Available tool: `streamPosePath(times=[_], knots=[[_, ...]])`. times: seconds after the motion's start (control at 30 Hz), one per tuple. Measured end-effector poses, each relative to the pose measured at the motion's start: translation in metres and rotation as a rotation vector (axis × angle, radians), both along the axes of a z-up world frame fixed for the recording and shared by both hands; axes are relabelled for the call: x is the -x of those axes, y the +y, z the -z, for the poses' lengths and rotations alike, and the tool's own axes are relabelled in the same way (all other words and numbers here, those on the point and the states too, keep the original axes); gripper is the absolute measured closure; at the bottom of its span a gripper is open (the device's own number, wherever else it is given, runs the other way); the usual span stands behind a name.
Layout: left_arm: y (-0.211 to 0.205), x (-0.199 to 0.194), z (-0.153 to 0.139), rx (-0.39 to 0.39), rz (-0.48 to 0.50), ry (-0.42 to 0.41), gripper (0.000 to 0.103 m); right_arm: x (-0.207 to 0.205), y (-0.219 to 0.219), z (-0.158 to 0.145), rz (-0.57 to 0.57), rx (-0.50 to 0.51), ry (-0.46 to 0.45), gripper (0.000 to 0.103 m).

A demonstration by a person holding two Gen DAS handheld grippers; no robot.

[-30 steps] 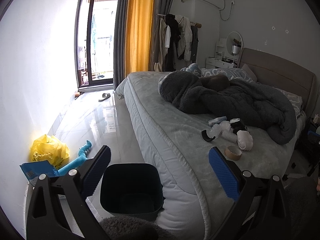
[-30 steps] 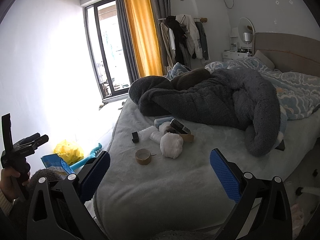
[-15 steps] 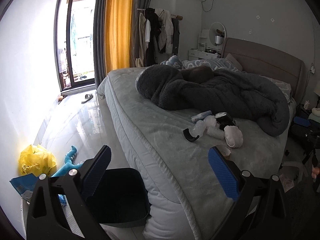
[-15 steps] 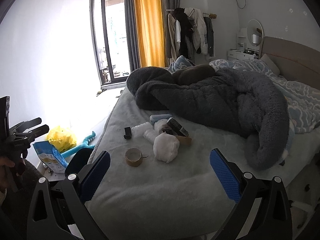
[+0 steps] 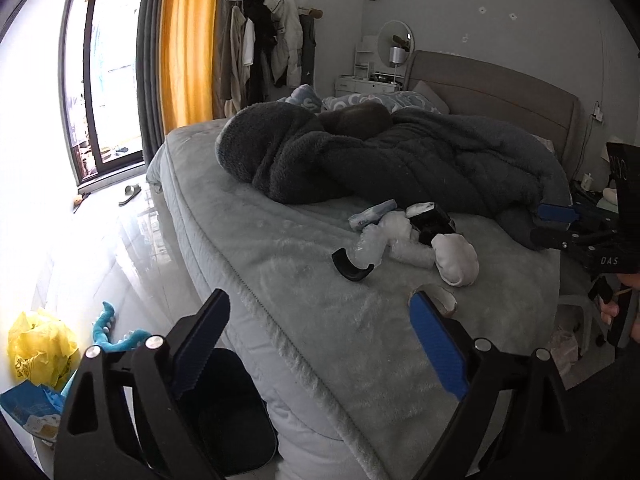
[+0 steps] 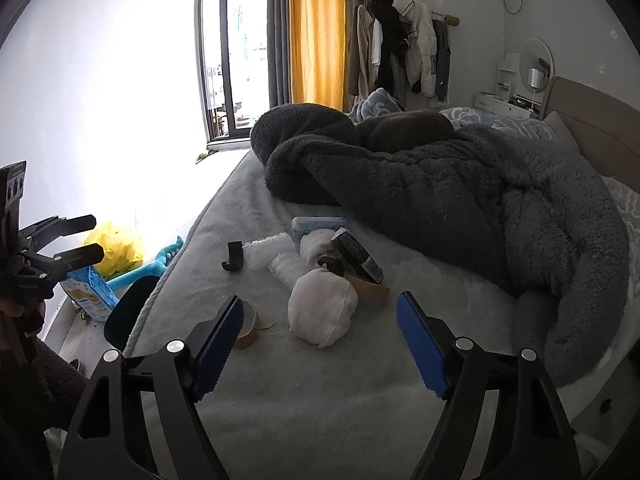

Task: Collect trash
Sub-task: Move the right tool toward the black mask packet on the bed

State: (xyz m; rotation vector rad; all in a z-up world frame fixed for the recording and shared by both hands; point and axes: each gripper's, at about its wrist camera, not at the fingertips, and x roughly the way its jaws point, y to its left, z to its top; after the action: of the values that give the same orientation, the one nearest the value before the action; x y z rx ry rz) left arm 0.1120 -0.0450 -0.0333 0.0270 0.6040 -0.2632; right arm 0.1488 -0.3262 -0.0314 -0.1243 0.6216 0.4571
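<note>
Bin (image 6: 128,312) waits on the floor against the bed's edge, handy for dropping. Left gripper (image 5: 316,344) and right gripper (image 6: 320,344) both gape empty. Trash (image 6: 320,268), wads and wrappers, clusters mid-bed (image 6: 320,400) beside the blanket (image 6: 460,192).

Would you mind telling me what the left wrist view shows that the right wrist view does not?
Only the left wrist view shows the slipper by the window and the right tongs, open. Only the right wrist view shows the left tongs, open, and the tape roll nearly whole. Both share the bed, the white bundle, the black clip, the dark bin and the yellow bag.
</note>
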Motion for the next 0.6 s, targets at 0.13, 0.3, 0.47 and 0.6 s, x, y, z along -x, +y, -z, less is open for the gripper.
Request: streamPosePath(times=[0.13, 0.3, 0.47, 0.6], knots=[[-0.002, -0.018, 0.005, -0.002, 0.051, 0.011, 0.017, -0.022, 0.008, 0.005, -0.027, 0.033, 0.008, 0.030], [-0.007, -0.039, 0.014, -0.047, 0.101, 0.028, 0.024, -0.051, 0.015, 0.014, -0.044, 0.039, 0.038, 0.036], [-0.011, -0.060, 0.027, -0.072, 0.166, 0.056, 0.029, -0.071, 0.025, 0.021, -0.067, 0.054, 0.055, 0.041], [-0.016, -0.072, 0.032, -0.062, 0.230, 0.077, 0.031, -0.085, 0.033, 0.027, -0.076, 0.086, 0.052, 0.046]])
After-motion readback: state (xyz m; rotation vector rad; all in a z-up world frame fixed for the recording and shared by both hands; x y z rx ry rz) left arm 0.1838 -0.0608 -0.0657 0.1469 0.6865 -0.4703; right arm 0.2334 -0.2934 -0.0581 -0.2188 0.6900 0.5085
